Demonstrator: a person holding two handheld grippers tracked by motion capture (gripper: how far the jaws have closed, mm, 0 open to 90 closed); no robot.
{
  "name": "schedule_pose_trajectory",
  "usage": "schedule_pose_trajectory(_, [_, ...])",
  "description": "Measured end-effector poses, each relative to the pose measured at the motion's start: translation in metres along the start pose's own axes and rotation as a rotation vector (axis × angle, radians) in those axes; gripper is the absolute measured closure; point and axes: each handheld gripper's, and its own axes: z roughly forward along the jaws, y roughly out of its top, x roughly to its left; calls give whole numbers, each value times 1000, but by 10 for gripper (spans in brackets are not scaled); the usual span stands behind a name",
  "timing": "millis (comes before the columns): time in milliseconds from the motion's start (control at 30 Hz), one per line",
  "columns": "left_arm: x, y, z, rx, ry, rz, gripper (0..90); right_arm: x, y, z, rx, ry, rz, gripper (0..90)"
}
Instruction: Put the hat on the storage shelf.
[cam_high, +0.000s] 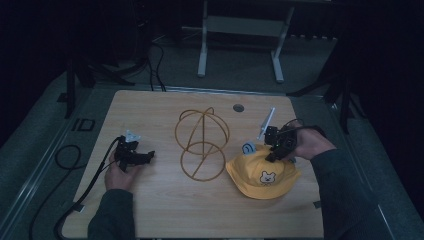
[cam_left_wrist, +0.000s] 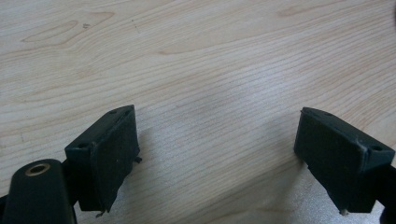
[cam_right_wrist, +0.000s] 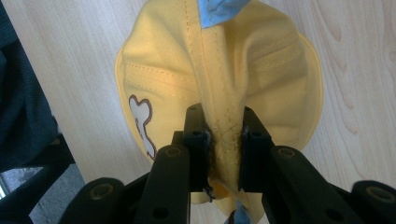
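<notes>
Rightward, right gripper (cam_right_wrist: 224, 135) clamps yellow hat (cam_high: 263, 172) near table edge (cam_high: 320, 200) — left gripper (cam_left_wrist: 217, 154) apart, bare wood.

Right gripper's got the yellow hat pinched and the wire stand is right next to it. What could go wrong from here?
1. The right gripper pinches only a narrow fold of the yellow hat at its crown; the fabric may slip free when lifted.
2. The wire stand looks light, and the hat's brim lies close beside it; a sideways swing might snag or tip it.
3. The left gripper is open over bare table, away from the stand, so nothing steadies it.
</notes>
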Motion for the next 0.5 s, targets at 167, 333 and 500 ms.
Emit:
schedule_pose_trajectory(167, [0,0,0,-2,1,-1,140,-2,0,-4,0,0,0,773])
schedule_pose_trajectory(333, [0,0,0,-2,1,-1,140,-5,-1,-8,2,0,3,773])
schedule_pose_trajectory(500, [0,0,0,-1,1,-2,140,-8,-1,-18,-14,-4,8,774])
